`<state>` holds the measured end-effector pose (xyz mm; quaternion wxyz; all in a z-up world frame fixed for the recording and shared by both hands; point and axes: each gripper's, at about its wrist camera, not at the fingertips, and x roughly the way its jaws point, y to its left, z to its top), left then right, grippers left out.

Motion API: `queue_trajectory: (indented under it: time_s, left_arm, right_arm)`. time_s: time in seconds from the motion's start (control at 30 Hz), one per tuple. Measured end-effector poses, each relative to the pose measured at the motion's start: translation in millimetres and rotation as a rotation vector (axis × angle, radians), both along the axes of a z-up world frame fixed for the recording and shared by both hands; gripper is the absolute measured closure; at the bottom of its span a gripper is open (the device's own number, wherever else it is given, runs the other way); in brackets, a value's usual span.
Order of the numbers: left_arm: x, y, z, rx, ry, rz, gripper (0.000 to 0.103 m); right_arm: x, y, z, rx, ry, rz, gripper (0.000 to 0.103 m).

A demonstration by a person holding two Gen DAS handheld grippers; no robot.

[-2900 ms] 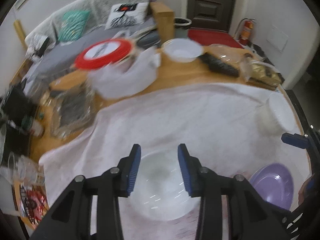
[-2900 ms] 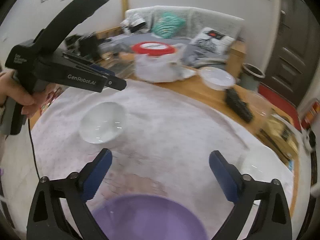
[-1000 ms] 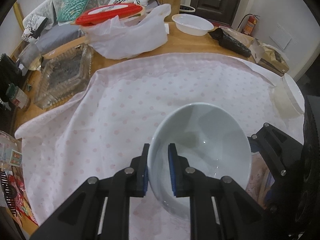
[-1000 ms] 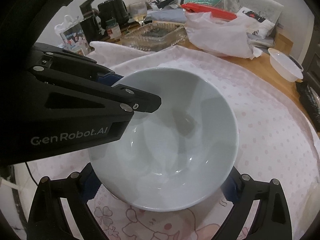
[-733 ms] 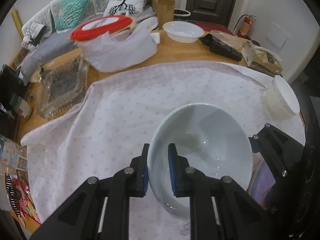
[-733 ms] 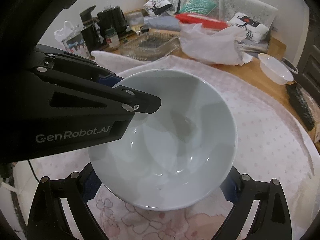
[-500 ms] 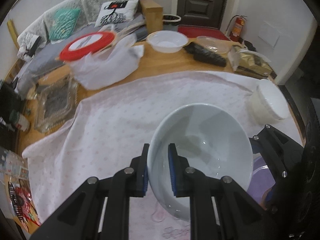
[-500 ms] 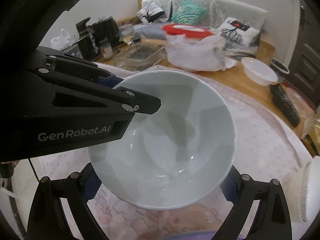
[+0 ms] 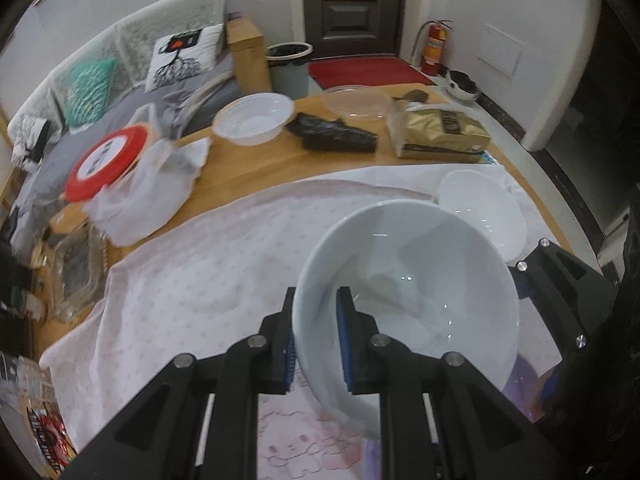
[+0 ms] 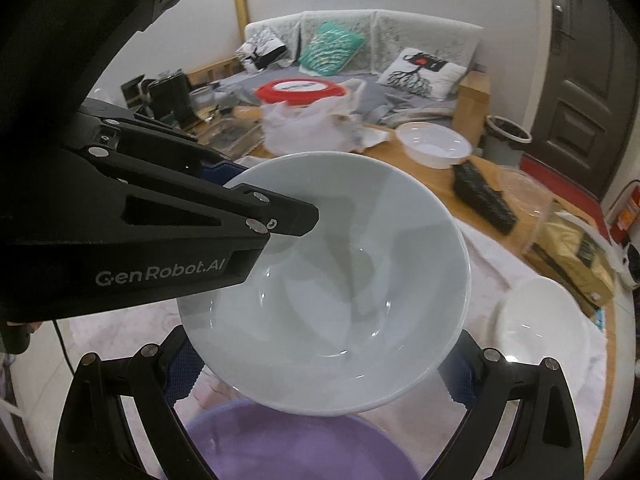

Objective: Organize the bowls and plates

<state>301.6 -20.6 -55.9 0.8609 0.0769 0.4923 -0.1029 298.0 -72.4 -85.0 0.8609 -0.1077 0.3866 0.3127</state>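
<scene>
My left gripper (image 9: 318, 344) is shut on the near rim of a pale grey-white bowl (image 9: 416, 292) and holds it in the air, tilted. In the right wrist view the same bowl (image 10: 328, 280) hangs between and above my right gripper's spread fingers (image 10: 320, 376), which are open and do not touch it. A purple bowl (image 10: 296, 444) lies on the cloth just under the held bowl. A stack of white bowls (image 9: 480, 204) stands on the cloth to the right; it also shows in the right wrist view (image 10: 540, 328).
A pink dotted cloth (image 9: 208, 264) covers the wooden table (image 9: 264, 164). Behind it are a white plastic bowl (image 9: 252, 118), a black brush (image 9: 332, 136), a gold packet (image 9: 440, 136), a red-lidded container in a bag (image 9: 120, 176) and a glass tray (image 9: 76, 272).
My left gripper closed on the white bowl, lifted it off the cloth and carried it right, over the purple bowl and toward the white stack. My right gripper stayed open beneath it.
</scene>
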Motion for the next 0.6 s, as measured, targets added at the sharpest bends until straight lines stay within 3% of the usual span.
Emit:
queue_trajectory:
  time_s: [0.47, 0.6]
  left_arm:
    - [37.9, -101.7, 14.7, 0.036, -0.008, -0.123, 0.089]
    - [57.1, -120.7, 14.6, 0.008, 0.005, -0.136, 0.089]
  right_arm:
    - [23.3, -88.6, 16.8, -0.004, -0.033, -0.134, 0.008]
    - [35.5, -110.8, 17.8, -0.008, -0.038, -0.168, 0.008]
